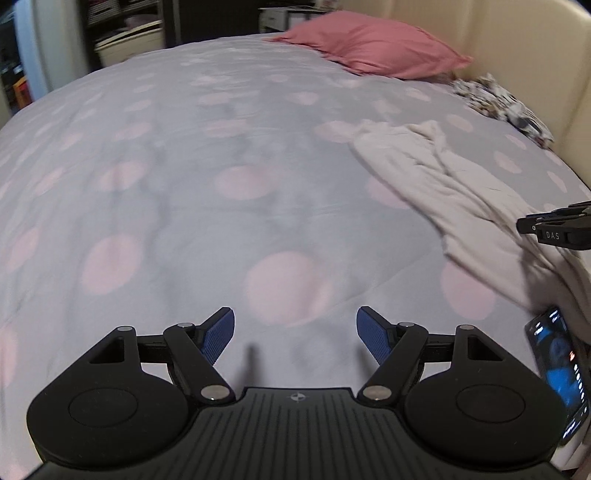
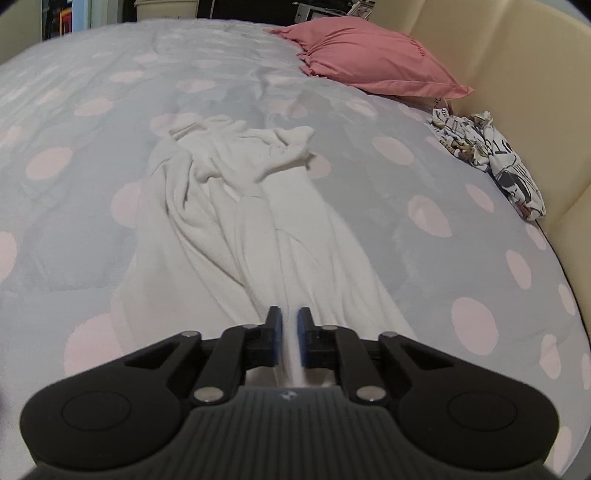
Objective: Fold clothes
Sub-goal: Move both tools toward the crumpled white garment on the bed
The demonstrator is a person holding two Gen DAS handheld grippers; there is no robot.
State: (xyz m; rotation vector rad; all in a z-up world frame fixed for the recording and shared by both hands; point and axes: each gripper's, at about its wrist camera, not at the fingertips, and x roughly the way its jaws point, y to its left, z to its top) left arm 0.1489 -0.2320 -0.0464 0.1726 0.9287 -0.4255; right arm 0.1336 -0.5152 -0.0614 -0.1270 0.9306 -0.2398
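A: Surface first; a bed covered by a pale grey duvet (image 1: 184, 221) with large pink dots, filling most of both views; cream padded headboard (image 2: 517, 92) along the right edge; pink pillow (image 2: 369, 59) at upper right, against that board.

B: Room beyond? Dark shelving (image 1: 122, 26) at upper left of the left wrist view, blurred; contents not legible.

A: The garment: a white fleecy garment (image 2: 236, 206), rumpled, running from frame centre down to the bottom in the right wrist view; in the left wrist view it lies at centre right.

B: Right gripper (image 2: 289, 339); blue pads nearly together, a fold of the white cloth pinched between them at lower centre.

A: Left gripper (image 1: 295, 338); jaws spread wide, nothing between them, over bare duvet at lower centre; well apart from the garment.

B: Other items: a crumpled patterned cloth (image 2: 491, 166), black and white print, at right by the headboard; a phone (image 1: 557, 373) with lit screen at lower right of the left wrist view, beside the garment's edge.
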